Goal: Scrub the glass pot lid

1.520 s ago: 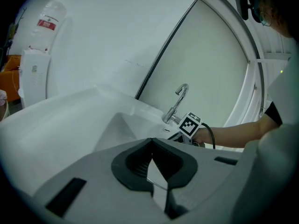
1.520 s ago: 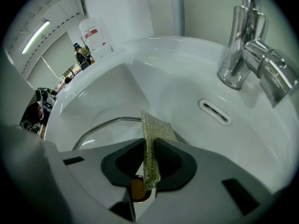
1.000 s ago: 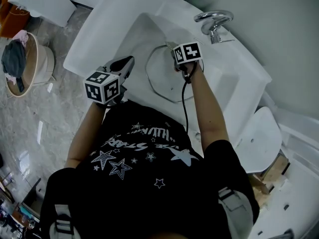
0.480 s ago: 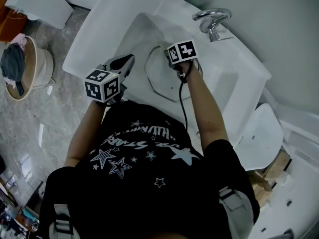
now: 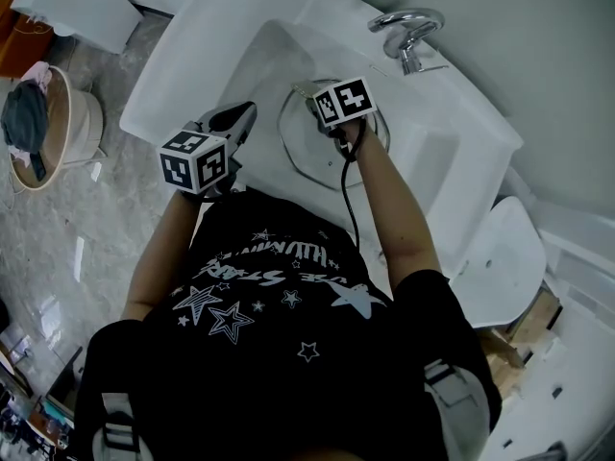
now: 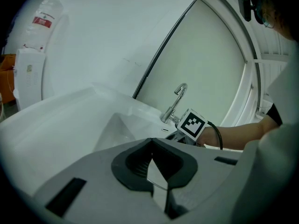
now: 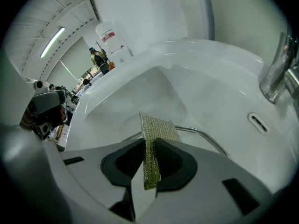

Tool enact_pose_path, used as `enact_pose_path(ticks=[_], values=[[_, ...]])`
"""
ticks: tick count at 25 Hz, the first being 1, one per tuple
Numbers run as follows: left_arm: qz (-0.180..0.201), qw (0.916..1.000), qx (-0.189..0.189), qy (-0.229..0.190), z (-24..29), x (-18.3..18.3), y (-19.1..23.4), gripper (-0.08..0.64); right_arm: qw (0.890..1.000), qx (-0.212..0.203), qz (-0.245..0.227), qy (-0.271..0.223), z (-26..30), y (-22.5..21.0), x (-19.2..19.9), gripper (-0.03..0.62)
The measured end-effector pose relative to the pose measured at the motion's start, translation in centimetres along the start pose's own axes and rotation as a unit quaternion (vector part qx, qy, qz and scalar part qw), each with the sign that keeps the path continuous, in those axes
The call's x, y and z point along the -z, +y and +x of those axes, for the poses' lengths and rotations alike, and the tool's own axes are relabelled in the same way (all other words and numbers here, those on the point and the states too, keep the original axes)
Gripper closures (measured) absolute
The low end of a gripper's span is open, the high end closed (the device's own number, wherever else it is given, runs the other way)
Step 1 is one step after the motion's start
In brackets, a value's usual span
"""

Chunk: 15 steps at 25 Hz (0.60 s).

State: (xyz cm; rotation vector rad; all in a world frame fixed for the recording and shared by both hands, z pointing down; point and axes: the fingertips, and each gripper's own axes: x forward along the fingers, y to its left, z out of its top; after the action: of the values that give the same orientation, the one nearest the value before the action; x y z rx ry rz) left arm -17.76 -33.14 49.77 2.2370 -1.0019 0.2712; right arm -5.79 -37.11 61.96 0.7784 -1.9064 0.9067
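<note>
1. The glass pot lid (image 5: 303, 154) lies about flat on the bottom of the white sink (image 5: 183, 56), below the faucet (image 5: 408, 32).
2. Your right gripper (image 5: 312, 99) is over the far side of the lid. Its jaws are closed on a greenish scouring pad (image 7: 154, 129), which stands on its edge between them and sticks out in front.
3. Your left gripper (image 5: 245, 118) is at the near rim of the sink, apart from the lid. Its jaws meet at the tips and I see nothing between them.
4. Risk: nothing holds the lid. If you press and rub with the pad, the lid can probably slide or turn on the smooth basin and knock against the sink wall.
5. Risk: the jaws grip only a narrow part of the pad. A strong stroke can fold it or pull it out, and then the hard jaws can touch the glass.
6. Risk: if you press near the metal rim (image 7: 198, 133), the lid can tip up on the other side.
7. The lid is round, so it has no real long axis. Its broad face looks up to you. The knob is not visible, so I cannot tell which side is up.
</note>
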Motion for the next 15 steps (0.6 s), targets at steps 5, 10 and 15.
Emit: enact_pose_path(ticks=[5,10,15], values=[[-0.001,1.0000,-0.008,-0.004,-0.2,0.5,-0.7,0.552,1.000,-0.020,-0.020,-0.005,-0.4,1.4,0.6,0.517],[-0.001,0.9998,-0.017,-0.007,-0.7,1.2,-1.7,0.551,0.999,-0.041,-0.033,-0.011,-1.0,2.7,1.5,0.515],[-0.003,0.9995,-0.028,-0.013,-1.4,1.9,-2.8,0.552,0.996,-0.062,-0.055,-0.015,-1.8,4.4,2.5,0.515]])
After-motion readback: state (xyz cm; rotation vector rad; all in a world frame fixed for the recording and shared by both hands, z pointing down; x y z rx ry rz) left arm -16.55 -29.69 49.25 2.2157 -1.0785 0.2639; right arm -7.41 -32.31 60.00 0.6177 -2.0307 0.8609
